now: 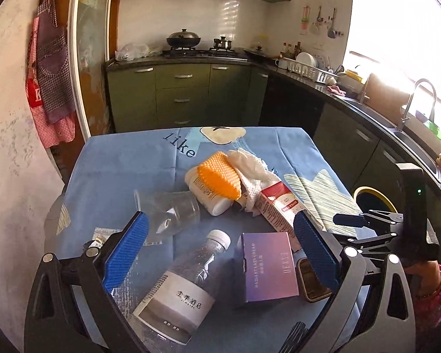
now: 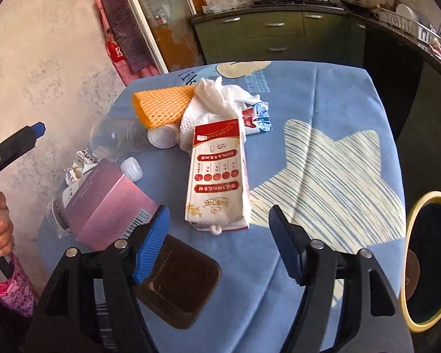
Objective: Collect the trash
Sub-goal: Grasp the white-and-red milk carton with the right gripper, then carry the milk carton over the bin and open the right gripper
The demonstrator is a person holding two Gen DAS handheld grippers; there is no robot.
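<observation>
In the right wrist view, my right gripper (image 2: 218, 218) hangs open over the near end of a red-and-white carton (image 2: 217, 173); its pads are clear of the carton's sides. Behind the carton lie a crumpled white tissue (image 2: 217, 100) and an orange foam net (image 2: 161, 103). My left gripper (image 1: 220, 225) is open wide above a clear water bottle (image 1: 185, 285), with a purple box (image 1: 267, 267) beside it. A clear cup (image 1: 170, 209) and a small white bottle (image 1: 208, 194) lie further back. A bin with a yellow rim (image 2: 406, 264) stands to the right of the table.
The trash lies on a table under a blue printed cloth (image 2: 323, 94). A brown tray (image 2: 182, 285) sits at the near edge and a small wrapper (image 1: 103, 234) at the left. Green kitchen cabinets (image 1: 179, 94) and a sink counter (image 1: 376, 117) run behind and to the right.
</observation>
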